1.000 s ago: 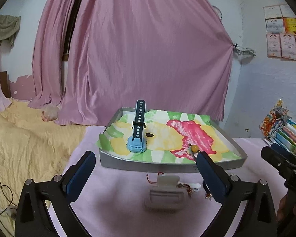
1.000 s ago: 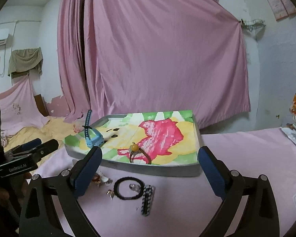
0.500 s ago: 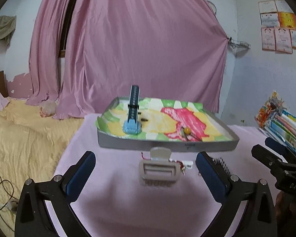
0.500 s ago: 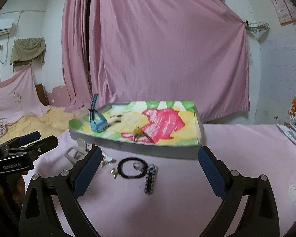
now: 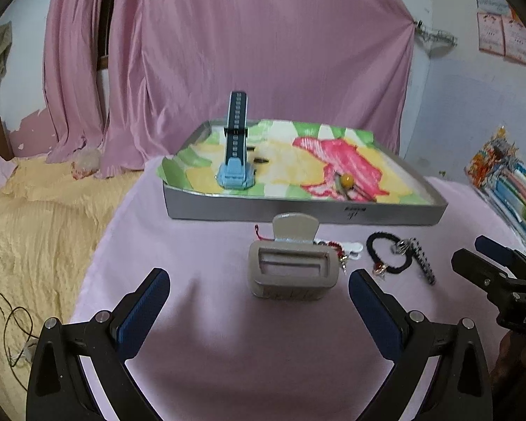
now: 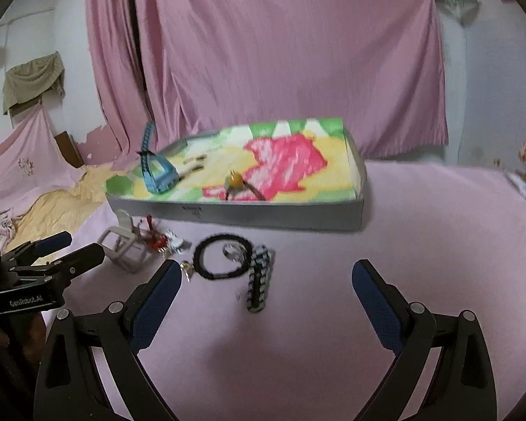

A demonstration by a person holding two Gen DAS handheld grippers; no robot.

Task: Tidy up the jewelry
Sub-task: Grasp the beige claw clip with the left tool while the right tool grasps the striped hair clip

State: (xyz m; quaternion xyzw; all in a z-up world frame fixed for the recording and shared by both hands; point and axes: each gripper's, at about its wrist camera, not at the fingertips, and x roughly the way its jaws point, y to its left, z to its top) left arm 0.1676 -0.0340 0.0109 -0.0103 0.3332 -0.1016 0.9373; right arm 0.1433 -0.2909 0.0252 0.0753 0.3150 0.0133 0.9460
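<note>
Jewelry is lying in two places on the pink cloth (image 6: 420, 245): some in the gray tray (image 5: 298, 212) at the far side, some loose on the near side of it. Inside the tray, on its flowered lining, a blue watch (image 5: 235, 172) is sitting at the left with its strap sticking up, and a ring with a yellow bead (image 5: 347, 180) is resting toward the middle. Just in front of the tray wall, a beige hair claw (image 5: 291, 270) is lying on the cloth, with a red string piece (image 6: 154, 238) touching its right side. Right of those, a black hair tie (image 6: 221, 256) is lying beside a black-and-white beaded strip (image 6: 259, 284). The left gripper (image 5: 259, 301) is hovering with its fingers spread wide, empty, the hair claw between and beyond them. The right gripper (image 6: 266, 294) is likewise spread and holding nothing, near the beaded strip.
</note>
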